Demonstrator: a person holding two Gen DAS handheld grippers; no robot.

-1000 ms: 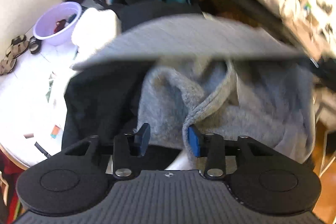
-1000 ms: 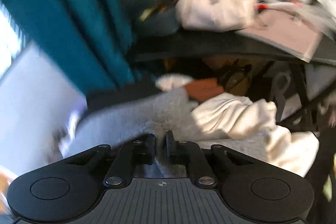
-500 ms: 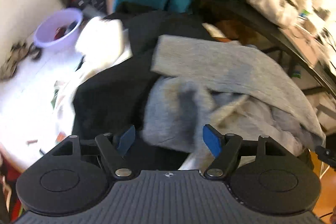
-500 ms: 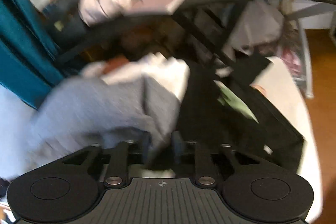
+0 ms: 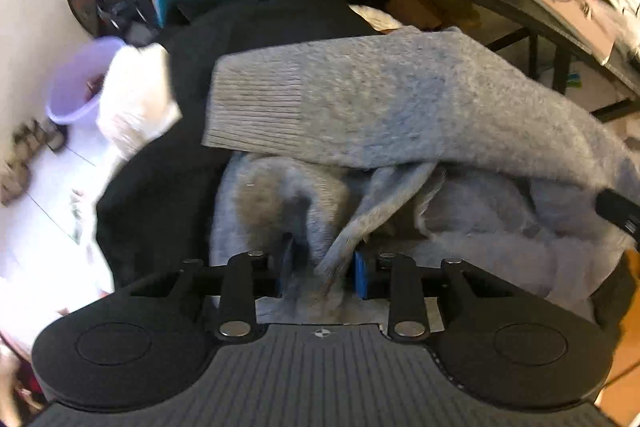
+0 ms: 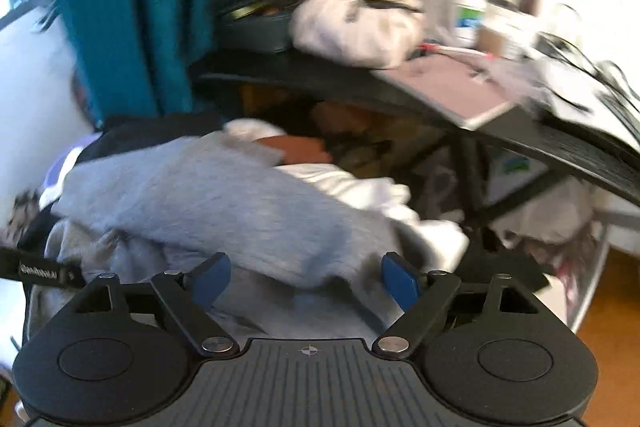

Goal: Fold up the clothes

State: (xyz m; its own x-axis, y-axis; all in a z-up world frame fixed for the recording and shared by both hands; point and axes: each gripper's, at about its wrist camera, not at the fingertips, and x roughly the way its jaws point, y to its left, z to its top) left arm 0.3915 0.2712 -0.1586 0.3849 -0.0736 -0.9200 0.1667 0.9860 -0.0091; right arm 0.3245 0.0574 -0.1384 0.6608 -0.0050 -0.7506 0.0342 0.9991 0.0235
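Left wrist: left tongs (image 5: 320,273) pinch grey sweater (image 5: 384,115); right tongs (image 6: 306,281) wide above it

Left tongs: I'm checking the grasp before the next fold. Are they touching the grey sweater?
Touching. The left wrist view shows the left tongs closed onto a bunched strip of the grey sweater, cloth pressed between both blue pads.

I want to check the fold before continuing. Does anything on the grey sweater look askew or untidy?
Yes. The grey sweater is not flat: its ribbed sleeve lies diagonally over a bunched, twisted body, and a fabric strip is pinched between the left gripper fingers. The right gripper is open.
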